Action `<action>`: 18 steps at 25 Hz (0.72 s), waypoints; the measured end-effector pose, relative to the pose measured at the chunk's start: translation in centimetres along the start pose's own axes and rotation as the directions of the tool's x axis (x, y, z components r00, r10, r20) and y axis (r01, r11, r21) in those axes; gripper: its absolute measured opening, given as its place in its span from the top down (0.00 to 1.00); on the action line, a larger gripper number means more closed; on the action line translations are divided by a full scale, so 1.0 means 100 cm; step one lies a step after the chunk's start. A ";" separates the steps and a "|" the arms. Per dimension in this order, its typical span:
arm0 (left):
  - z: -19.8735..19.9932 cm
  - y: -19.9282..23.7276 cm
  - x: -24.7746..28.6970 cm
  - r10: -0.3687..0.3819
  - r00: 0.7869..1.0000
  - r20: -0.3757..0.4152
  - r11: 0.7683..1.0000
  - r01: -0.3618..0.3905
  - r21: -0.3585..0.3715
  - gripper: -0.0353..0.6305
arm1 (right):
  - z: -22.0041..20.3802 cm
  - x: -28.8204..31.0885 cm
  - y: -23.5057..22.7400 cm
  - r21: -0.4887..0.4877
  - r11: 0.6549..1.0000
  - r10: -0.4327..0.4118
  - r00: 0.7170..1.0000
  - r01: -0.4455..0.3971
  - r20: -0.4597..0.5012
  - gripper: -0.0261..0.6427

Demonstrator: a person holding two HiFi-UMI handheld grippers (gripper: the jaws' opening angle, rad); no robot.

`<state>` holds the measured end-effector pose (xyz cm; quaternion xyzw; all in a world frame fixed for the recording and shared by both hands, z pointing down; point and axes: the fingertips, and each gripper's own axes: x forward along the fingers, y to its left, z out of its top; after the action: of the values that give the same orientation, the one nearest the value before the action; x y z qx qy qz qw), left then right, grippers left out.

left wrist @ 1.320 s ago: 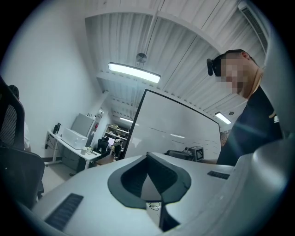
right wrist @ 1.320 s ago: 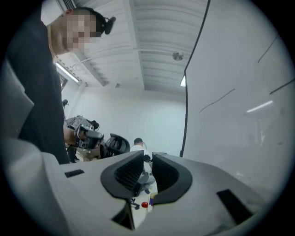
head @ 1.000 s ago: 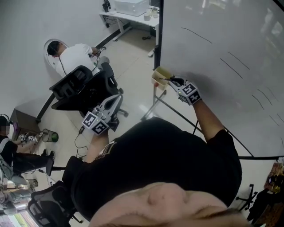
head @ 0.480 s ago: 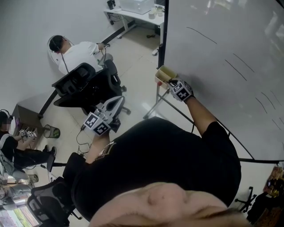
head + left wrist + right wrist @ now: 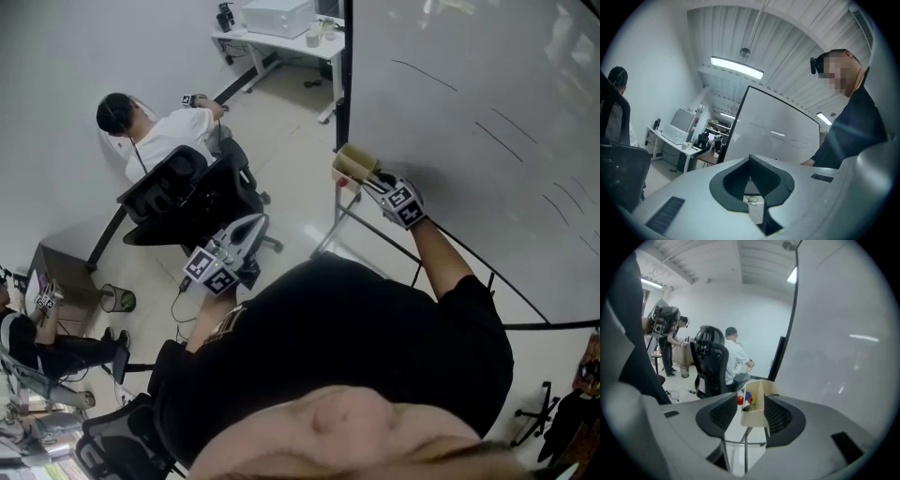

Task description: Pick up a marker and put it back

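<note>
The left gripper [image 5: 242, 234] hangs low beside the body, jaws pressed together on nothing [image 5: 750, 159]; it plays no part here. The right gripper [image 5: 751, 402] reaches forward with its jaws opening, spread to either side of the beige open-topped plastic holder [image 5: 756, 417] fixed at the edge of the white whiteboard [image 5: 834, 333]. Its pads press on nothing.

Hazards, as judged:
- The jaws stand close to the holder walls, so a skewed pull-back may knock the holder.
- A marker lying slanted may catch a jaw and be dragged out.

The markers [image 5: 747, 399] rest inside the holder: one red-tipped, one blue, one dark and lying slanted
</note>
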<state>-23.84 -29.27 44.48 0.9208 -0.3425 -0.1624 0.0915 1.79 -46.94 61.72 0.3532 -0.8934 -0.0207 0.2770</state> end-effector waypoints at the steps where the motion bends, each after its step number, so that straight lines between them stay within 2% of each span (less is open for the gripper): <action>1: 0.000 0.002 -0.003 -0.010 1.000 -0.007 1.000 0.010 -0.007 0.95 | 0.011 -0.017 -0.002 0.039 0.999 -0.024 0.998 0.021 0.063 0.68; 3: -0.003 0.005 -0.008 -0.030 0.999 -0.028 0.999 0.030 -0.020 0.95 | 0.034 -0.057 0.005 0.111 0.993 -0.046 0.982 0.026 0.184 0.68; 5: -0.008 0.005 -0.014 -0.049 0.997 -0.053 0.999 0.048 -0.023 0.95 | 0.051 -0.096 0.019 0.160 0.987 -0.041 0.959 -0.005 0.280 0.72; 9: -0.009 -0.012 -0.013 -0.066 0.996 -0.063 0.998 0.067 0.002 0.95 | 0.075 -0.153 0.048 0.260 0.957 -0.005 0.890 -0.127 0.455 0.79; 10: -0.010 -0.023 -0.013 -0.069 0.996 -0.063 0.998 0.070 0.011 0.95 | 0.077 -0.166 0.056 0.252 0.956 0.012 0.876 -0.152 0.482 0.84; 15: -0.029 -0.098 -0.012 -0.073 0.996 -0.050 0.996 0.075 0.037 0.95 | 0.073 -0.242 0.092 0.151 0.958 0.120 0.822 -0.243 0.557 0.84; 16: -0.033 -0.116 -0.010 -0.073 0.996 -0.042 0.997 0.074 0.036 0.95 | 0.071 -0.260 0.100 0.130 0.959 0.137 0.813 -0.252 0.566 0.89; 18: -0.047 -0.156 -0.003 -0.073 0.997 -0.028 0.997 0.074 0.028 0.95 | 0.061 -0.299 0.120 0.098 0.955 0.175 0.801 -0.279 0.572 0.90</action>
<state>-13.03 -17.13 44.55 0.9361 -0.3096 -0.1484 0.0769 9.14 -19.73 45.01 0.2450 -0.9691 -0.0096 -0.0275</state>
